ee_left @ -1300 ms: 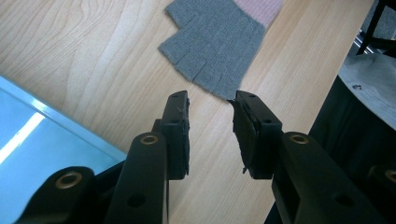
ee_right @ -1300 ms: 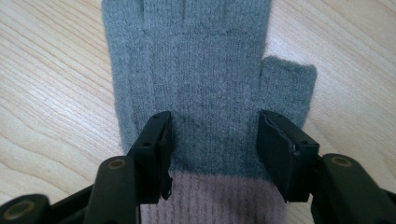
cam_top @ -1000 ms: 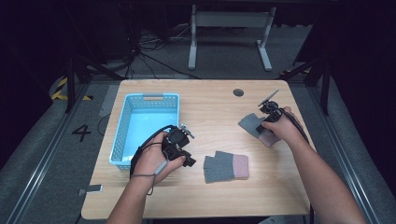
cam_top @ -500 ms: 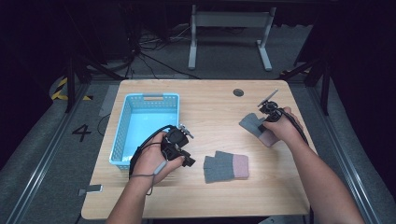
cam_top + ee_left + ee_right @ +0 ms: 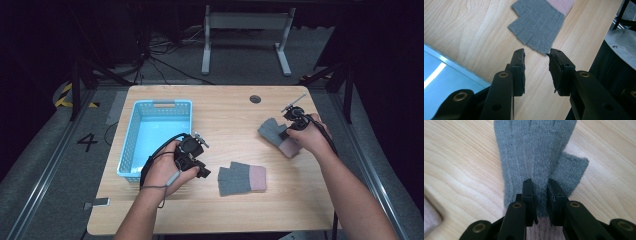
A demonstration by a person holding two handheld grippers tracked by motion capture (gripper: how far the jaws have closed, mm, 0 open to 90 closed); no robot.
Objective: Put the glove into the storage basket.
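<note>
Gloves are the likely concern here: beside the blue basket (image 5: 131, 150) at the table's left, the left gripper (image 5: 196, 162) is hovering with jaws spread, aiming at the near glove (image 5: 242, 178) lying flat at centre. Farther right, the right gripper (image 5: 541, 202) is pinching a fold of the far glove (image 5: 534, 152). Next probably calls for lifting it toward the basket.

— Count from my end: two gloves on the table (image 5: 230, 107), one near the middle (image 5: 242, 178), one at the right edge (image 5: 272, 131). Both grey with pink cuffs.

— Baskets?

— One blue basket (image 5: 131, 145). I log two grippers, left (image 5: 200, 167) and right (image 5: 289, 131), two jaws each.
</note>
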